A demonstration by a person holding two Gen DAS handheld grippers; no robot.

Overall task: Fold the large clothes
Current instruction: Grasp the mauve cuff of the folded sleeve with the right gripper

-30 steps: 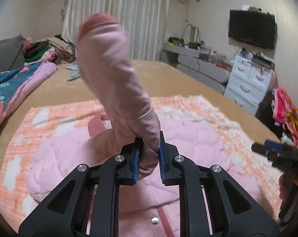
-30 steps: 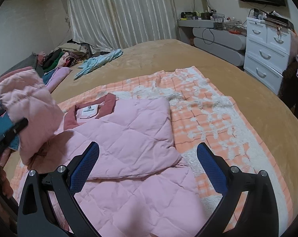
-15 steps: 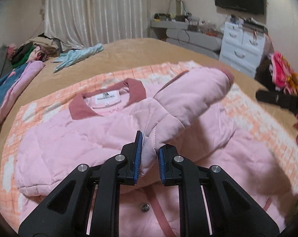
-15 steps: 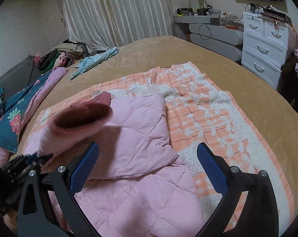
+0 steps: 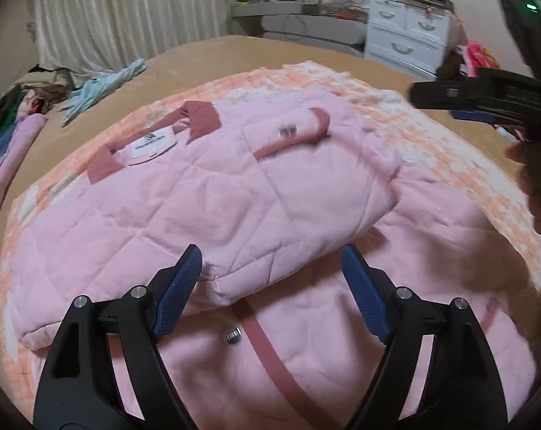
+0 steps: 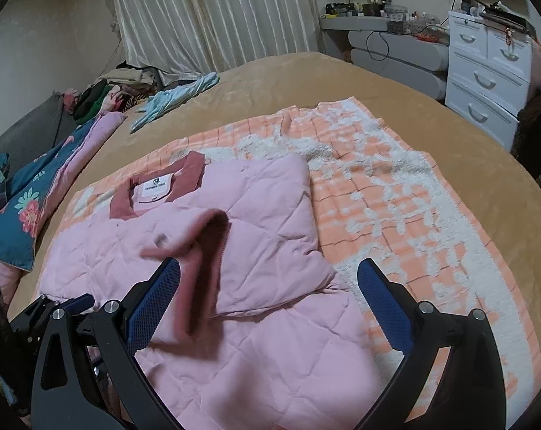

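L gripper [image 5: 270, 286] is now sitting w/ fingers spread apart & empty; 0.5 s ago it was clamping the sleeve [image 5: 306, 165], which is now lying across the jacket [image 5: 184, 200] chest, so both sleeves are looking folded in. R gripper [image 6: 268, 310] is hovering w/ fingers apart, holding nothing. Jacket is lying on the checked blanket [image 6: 396, 215] on the bed, long axis running collar [image 6: 195, 172] away from cams, hem near.

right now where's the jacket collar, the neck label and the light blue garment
jacket collar [image 6: 193, 170], right wrist view, right flap
neck label [image 6: 156, 186], right wrist view, centre of white patch
light blue garment [image 6: 173, 100], right wrist view, middle of the cloth
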